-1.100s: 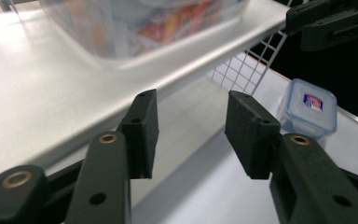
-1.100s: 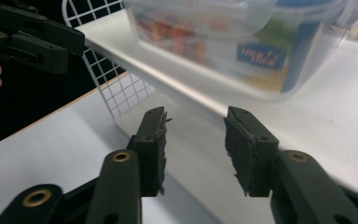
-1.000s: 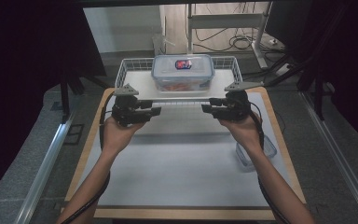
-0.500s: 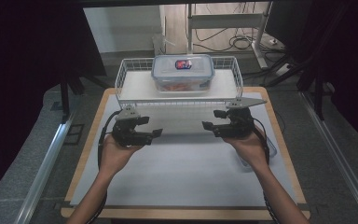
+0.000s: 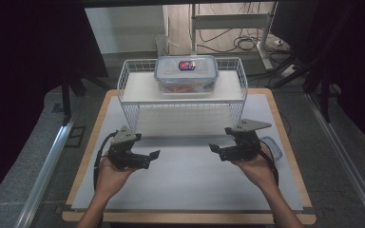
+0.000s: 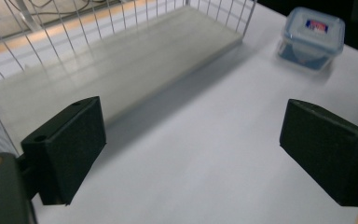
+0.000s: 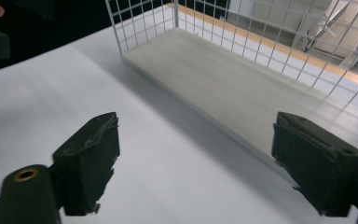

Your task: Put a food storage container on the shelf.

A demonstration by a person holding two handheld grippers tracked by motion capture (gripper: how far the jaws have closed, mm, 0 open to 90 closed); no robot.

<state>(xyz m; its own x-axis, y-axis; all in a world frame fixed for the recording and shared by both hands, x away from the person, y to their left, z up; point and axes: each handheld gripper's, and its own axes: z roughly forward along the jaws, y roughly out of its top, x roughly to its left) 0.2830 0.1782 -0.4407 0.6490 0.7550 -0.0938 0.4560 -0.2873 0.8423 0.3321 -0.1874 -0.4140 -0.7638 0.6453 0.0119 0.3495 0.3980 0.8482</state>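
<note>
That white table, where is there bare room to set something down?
The white table is bare between the left tongs and the right tongs, and on toward the person. The lower shelf of the wire rack is free. The top is crowded by a lidded container; a small container sits by the right hand.

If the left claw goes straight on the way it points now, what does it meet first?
Probably the small lidded container lying on the white table top. The left claw is open, with bare table ahead; the wire rack lies to one side. Depth is uncertain.
</note>
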